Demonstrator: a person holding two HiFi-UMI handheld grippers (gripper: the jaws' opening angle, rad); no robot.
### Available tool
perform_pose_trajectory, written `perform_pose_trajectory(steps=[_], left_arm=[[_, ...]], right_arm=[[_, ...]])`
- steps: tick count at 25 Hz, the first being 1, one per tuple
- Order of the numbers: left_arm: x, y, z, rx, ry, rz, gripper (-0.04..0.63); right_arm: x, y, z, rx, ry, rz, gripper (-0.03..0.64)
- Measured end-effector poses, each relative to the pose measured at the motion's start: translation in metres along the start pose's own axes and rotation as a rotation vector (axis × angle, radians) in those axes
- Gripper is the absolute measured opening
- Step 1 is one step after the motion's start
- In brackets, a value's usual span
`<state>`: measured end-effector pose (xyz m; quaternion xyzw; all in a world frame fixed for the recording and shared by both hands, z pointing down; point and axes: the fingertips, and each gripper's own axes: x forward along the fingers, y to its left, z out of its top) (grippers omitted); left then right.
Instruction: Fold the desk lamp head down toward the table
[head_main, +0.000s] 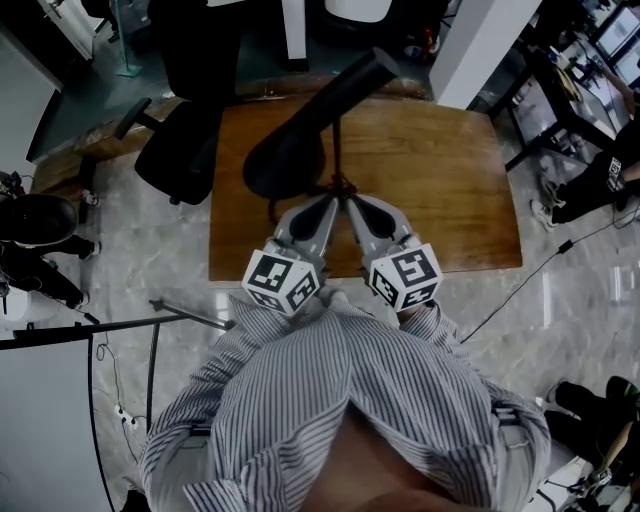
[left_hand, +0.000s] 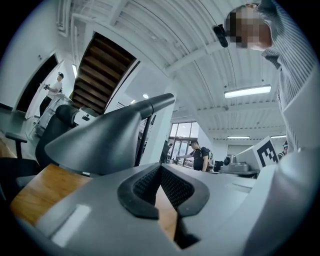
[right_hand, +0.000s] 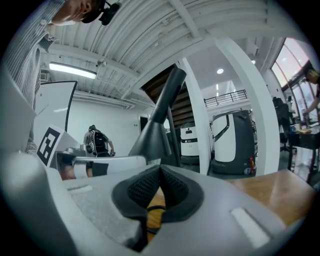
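One staircase (left_hand: 102, 70) behind lamp (left_hand: 100, 140): gripper views

The desk lamp (head_main: 300, 140) is matte black, with a long cone-shaped head (left_hand: 100, 137) on a thin dark stem (head_main: 337, 150). The head is raised clear of the wooden table (head_main: 450, 180) and slopes. Its wide round mouth is the lower end, over the table's left half, and its narrow end rises toward the table's far edge. The stem stands about upright over the middle of the table. A thin black cord (head_main: 272, 210) lies on the table toward its near edge.
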<state>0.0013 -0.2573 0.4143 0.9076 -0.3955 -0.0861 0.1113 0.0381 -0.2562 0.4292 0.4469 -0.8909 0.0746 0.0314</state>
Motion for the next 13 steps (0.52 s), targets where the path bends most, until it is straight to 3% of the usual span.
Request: perform_pose_trajectory(steps=[13], left_arm=[[0.0043, 0.0031, 0.0016, 0.007, 0.011, 0.029, 0.003]], right_arm=[[0.0055, 0.0014, -0.0077, 0.002, 0.051, 0.033, 0.001]])
